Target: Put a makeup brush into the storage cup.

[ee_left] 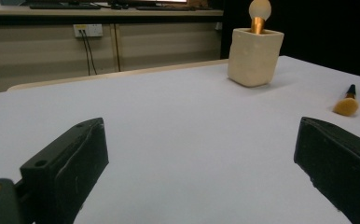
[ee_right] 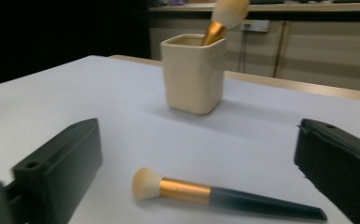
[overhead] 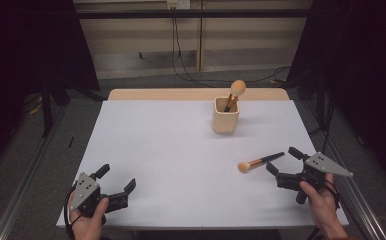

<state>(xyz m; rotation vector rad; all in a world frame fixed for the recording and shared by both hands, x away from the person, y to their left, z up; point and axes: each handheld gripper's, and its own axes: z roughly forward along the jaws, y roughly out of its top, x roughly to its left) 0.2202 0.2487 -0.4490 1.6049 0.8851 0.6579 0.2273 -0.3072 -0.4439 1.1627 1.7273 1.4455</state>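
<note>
A cream square cup stands at the back right of the white table, with one makeup brush upright in it, bristles up. A second makeup brush with gold ferrule and dark handle lies flat on the table. My right gripper is open, jaws just right of the handle end, the brush lying between them in the right gripper view. My left gripper rests open at the front left, nothing between its jaws.
The white table top has a bare wooden strip along its far edge. Cables hang from a wall socket behind. Dark curtains flank both sides, and metal rails run along the floor.
</note>
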